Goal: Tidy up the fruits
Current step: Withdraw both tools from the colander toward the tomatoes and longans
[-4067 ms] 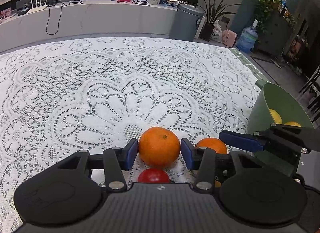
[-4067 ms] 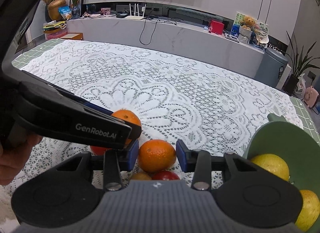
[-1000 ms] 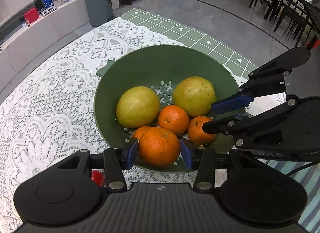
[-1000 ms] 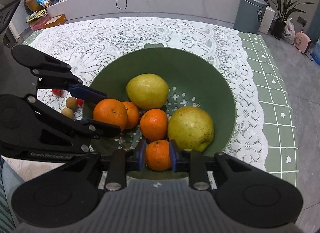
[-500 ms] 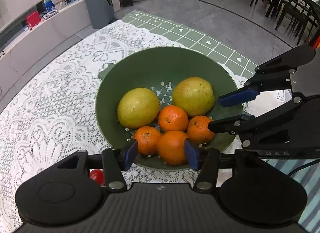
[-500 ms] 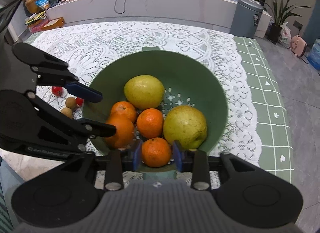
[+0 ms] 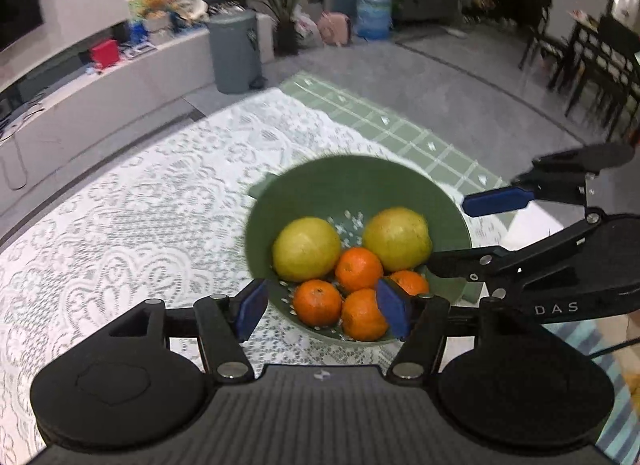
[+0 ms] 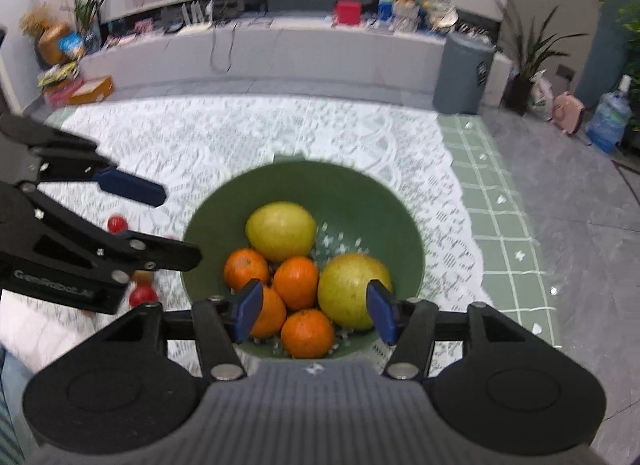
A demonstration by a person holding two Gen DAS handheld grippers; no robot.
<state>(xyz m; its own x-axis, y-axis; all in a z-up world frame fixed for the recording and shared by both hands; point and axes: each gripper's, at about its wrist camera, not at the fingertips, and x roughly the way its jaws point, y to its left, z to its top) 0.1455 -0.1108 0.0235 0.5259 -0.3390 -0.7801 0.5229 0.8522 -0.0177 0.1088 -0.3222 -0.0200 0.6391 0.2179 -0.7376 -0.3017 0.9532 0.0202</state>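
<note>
**Both grippers letting go over the fruit bowl**

Living-room background: long white counter, grey bin, potted plant, all blurring. White lace tablecloth (image 8: pixel 248 137) is covering the table, with green checked cloth showing at the right edge.

Green colander bowl (image 8: pixel 360 193) is sitting near the right end of the table. Inside it two yellow-green pears (image 8: pixel 280 230) and five oranges (image 8: pixel 296 283) are lying together, touching each other.

Left gripper (image 7: pixel 322 309) is hanging above the near rim of the bowl, jaws opening, nothing clamped between the blue pads; the oranges seen between them are lying down in the bowl. Right gripper (image 8: pixel 316 311) is doing the same on its side, jaws opening, empty, fruit only showing through the gap.

Progress: big fruit looking done. Left over on the lace, just left of the bowl: small red fruits (image 8: pixel 117 224) and a brownish one, partly hiding behind the left gripper's linkage. Those are probably next, so task is looking mostly but not fully finished
</note>
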